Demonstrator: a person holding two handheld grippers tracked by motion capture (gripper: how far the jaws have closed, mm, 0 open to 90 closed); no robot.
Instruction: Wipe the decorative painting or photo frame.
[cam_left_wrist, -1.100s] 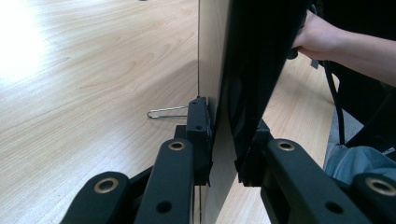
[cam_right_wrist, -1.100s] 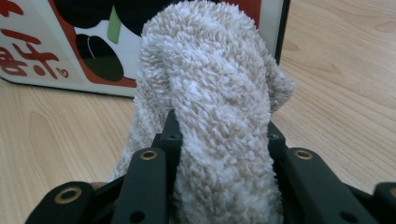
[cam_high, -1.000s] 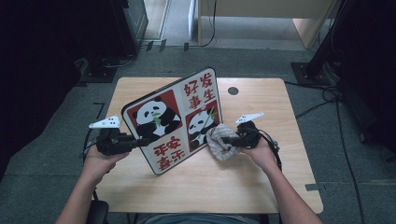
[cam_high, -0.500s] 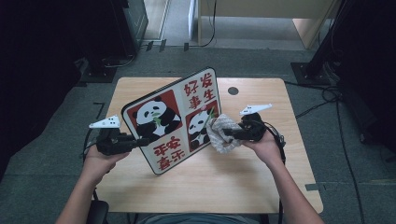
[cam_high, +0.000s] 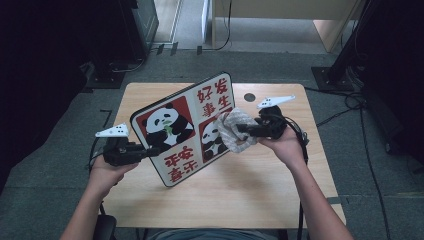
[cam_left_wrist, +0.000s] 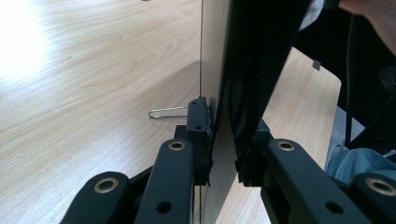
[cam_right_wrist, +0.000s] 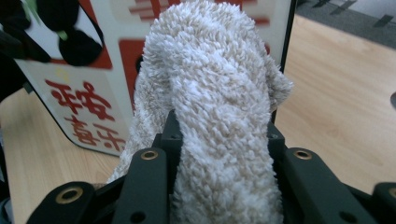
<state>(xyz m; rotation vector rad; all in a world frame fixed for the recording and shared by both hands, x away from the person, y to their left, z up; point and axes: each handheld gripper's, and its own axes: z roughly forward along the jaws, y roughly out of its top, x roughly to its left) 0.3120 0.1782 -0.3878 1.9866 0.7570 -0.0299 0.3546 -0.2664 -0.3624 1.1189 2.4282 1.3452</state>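
My left claw (cam_high: 145, 152) is clamped on the board's (cam_high: 187, 127) left edge, holding it tilted above the tabletop (cam_high: 260, 190). Right claw (cam_high: 239, 129) is clamped on a cloth (cam_high: 235, 131) pressed to the board's face. The board looks stiff, thin and light, so I grip the rim only; its glossy face may be slippery. The cloth is soft, so I pinch the bunch. No containers.

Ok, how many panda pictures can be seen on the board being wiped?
2. One panda sits in the board's upper-left red panel, near the left gripper. The other panda is in the lower-right panel, partly covered by the cloth held in the right gripper.
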